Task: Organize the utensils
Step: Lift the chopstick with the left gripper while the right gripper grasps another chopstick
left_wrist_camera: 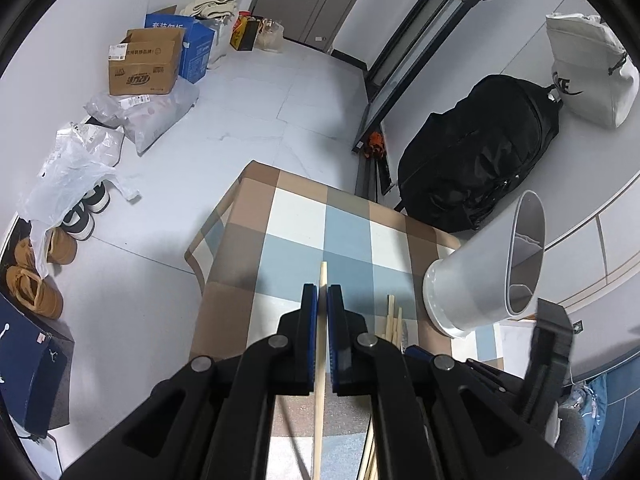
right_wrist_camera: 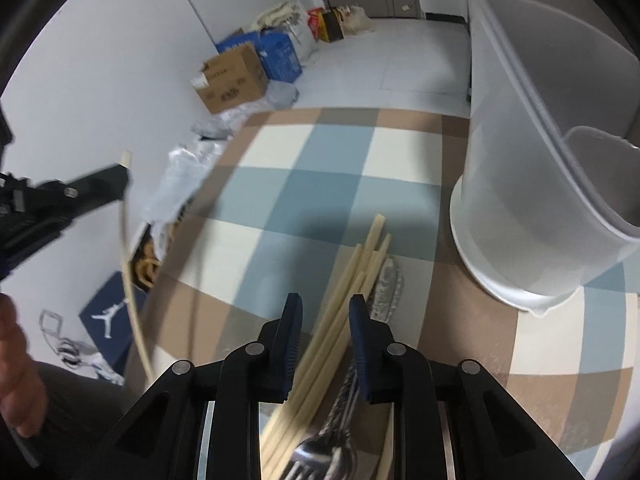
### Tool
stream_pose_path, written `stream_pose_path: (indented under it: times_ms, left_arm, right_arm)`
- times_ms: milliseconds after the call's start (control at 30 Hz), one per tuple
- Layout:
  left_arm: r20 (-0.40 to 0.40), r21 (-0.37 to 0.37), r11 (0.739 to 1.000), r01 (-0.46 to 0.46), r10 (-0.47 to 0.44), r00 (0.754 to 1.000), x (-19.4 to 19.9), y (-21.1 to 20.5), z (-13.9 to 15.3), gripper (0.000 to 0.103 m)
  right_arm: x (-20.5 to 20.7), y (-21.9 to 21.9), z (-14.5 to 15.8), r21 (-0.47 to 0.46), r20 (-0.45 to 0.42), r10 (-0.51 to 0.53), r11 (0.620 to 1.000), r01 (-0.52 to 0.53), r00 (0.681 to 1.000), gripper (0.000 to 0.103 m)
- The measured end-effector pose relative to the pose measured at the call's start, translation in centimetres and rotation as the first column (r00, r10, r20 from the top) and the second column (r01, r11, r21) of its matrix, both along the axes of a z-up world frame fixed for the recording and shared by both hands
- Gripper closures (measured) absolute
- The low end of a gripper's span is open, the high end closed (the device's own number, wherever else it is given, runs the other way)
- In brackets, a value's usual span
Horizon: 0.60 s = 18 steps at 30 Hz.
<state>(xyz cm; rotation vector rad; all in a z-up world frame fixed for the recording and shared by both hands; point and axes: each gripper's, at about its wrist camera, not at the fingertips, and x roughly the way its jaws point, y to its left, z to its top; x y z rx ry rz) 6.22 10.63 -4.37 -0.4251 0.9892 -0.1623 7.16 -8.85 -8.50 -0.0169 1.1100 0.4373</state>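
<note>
With the left hand-held gripper pinching one chopstick and the right hand-held gripper part-spread over the chopstick pile on the tabletop, closing may grab several, scattering others short of the white holder

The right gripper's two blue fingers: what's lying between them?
The right wrist view shows a bundle of pale chopsticks on the checked cloth between them.

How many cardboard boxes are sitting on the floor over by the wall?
1 plain brown cardboard box, on the floor against the wall. Right behind it stands a blue printed box. A dark blue shoe box sits nearer the table. Bags may hide more.
</note>
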Motion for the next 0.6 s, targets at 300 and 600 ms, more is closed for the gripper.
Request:
stream_pose_path:
  times_ms: [300,600]
  left_arm:
    - [0.018,0.002,1.0,0.019,-0.019,1.0,-0.4,-0.2,0.6,0.102]
    - [0.026,0.004,1.0,0.013,-0.013,1.0,-0.5,-0.1,0.8,0.102]
  right_arm:
    - [0.7,0.9,-0.7,-0.026,-0.002,0.018,0.999,-0.018,1.0,0.088]
    - [0.8,1.5,0.0,-0.043,0.052,0.034,0.999,-0.031,0.998,0.098]
